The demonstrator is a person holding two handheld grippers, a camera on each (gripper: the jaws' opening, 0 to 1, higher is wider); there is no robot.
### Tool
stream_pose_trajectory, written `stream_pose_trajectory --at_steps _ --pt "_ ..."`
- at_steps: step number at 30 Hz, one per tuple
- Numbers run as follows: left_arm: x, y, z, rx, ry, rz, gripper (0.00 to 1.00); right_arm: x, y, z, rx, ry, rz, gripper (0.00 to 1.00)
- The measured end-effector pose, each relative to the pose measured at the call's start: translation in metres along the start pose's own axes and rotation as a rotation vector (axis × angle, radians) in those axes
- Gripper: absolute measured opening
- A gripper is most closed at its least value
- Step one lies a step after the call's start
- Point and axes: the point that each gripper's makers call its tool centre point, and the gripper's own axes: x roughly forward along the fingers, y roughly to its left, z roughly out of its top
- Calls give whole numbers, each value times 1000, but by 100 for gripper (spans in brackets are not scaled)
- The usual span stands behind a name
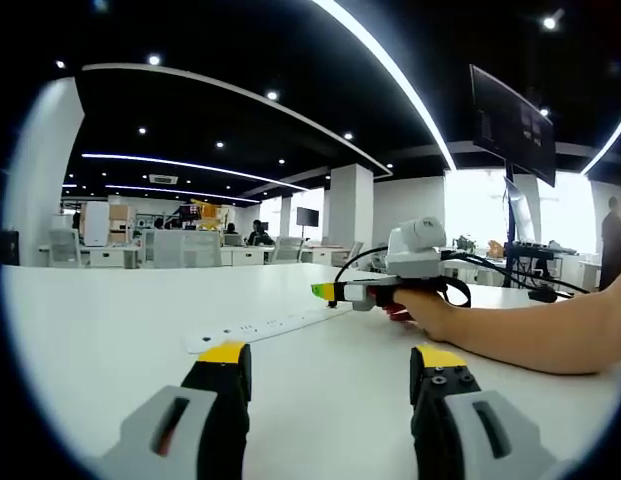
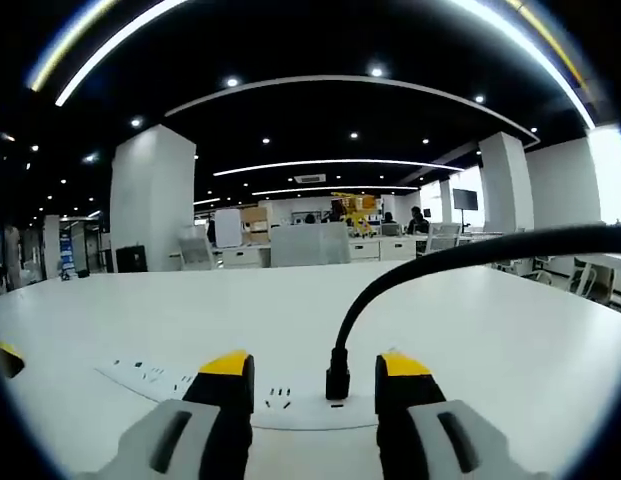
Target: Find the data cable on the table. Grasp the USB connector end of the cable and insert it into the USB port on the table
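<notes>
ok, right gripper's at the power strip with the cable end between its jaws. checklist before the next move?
1. USB connector stands upright with its tip at the power strip: ok. Seated in the port: cannot tell.
2. Right gripper open, with a gap either side of the connector: ok for backing off, not ok for pushing.
3. Black cable arcs up and off to the right, curved, not taut: ok.
4. Power strip lying flat on the white table: ok.
5. Left gripper open, nothing between its jaws, short of the strip: ok.
</notes>
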Motion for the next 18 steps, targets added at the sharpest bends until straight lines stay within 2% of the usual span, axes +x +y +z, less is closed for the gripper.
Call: stream_pose_trajectory --at_steps 11,18 --pt "-7 6 2 -41 -3 36 64 -24 7 9 25 -42 -1 49" --pt "-10 8 4 -33 -11 74 64 -43 12 14 31 -72 0 48"
